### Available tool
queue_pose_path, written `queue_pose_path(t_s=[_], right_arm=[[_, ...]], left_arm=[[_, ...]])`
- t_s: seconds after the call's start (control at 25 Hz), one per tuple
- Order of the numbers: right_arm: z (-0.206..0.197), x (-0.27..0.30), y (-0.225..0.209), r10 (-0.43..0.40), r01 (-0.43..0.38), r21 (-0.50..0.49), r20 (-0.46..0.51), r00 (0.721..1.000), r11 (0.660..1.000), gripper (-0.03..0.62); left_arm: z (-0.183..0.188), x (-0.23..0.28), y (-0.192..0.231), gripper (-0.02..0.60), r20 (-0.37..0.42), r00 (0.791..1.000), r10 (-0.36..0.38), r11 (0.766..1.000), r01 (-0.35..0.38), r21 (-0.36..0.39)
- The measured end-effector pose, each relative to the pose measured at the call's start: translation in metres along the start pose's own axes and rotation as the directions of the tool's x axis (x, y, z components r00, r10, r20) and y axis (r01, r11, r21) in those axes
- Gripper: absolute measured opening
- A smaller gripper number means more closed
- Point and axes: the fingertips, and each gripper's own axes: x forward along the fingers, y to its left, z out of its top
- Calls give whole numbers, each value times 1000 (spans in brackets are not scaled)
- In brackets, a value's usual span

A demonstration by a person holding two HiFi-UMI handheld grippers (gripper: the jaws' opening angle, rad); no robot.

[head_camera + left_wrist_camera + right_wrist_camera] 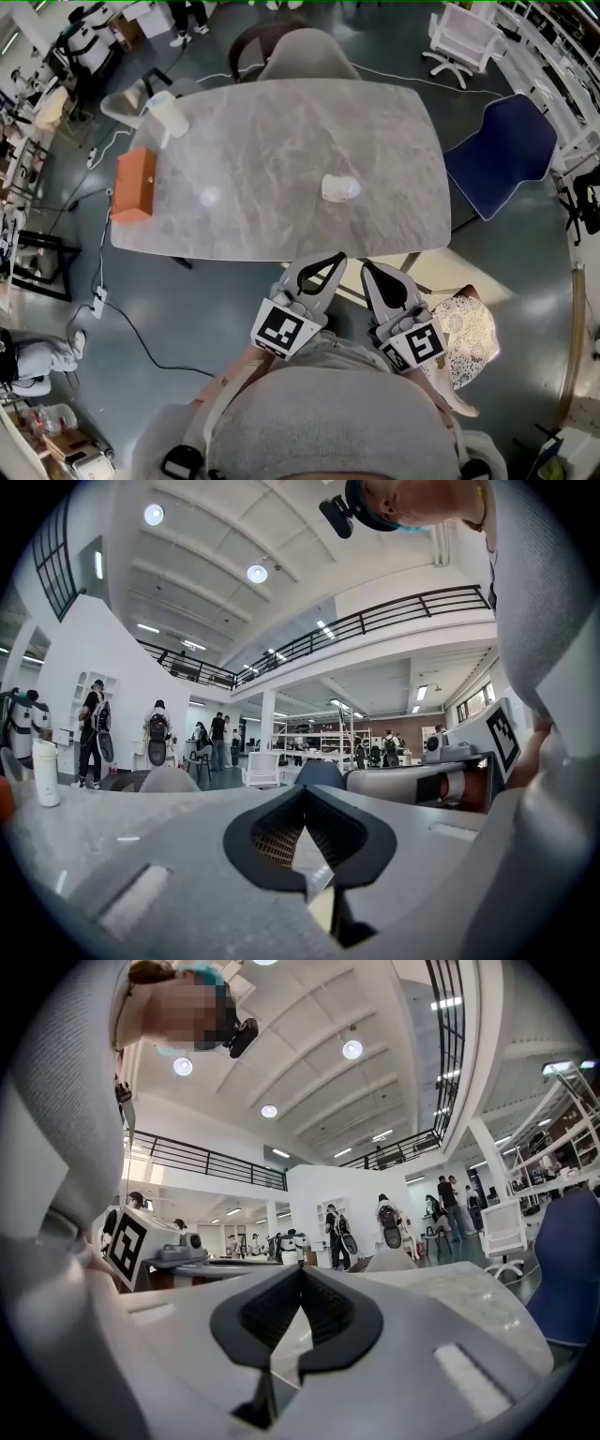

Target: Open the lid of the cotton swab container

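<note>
The cotton swab container, small, white and roundish, sits on the grey marble table, right of centre and toward the near edge. Its lid looks closed. Both grippers are held close to the person's body, short of the table's near edge and apart from the container. My left gripper is shut and empty, its tips meeting in the left gripper view. My right gripper is shut and empty too. Neither gripper view shows the container.
An orange box lies at the table's left edge, with a white bottle at the far left corner. A grey chair stands at the far side and a blue chair to the right. People walk about in the hall behind.
</note>
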Motion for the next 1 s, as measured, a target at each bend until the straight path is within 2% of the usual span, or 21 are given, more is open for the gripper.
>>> queue_pose_path(t_s=[0.56,1.0], right_arm=[[-3,0,8,35,-35,38,-6,999,999,2],[-2,14,0,23,-23,22,0,1000,999,2]], left_arm=[[-1,-15,-3,-3,-24,999,41,999,-41,2],[0,-4,12,-2,-13,999,30,1000,-30,5]])
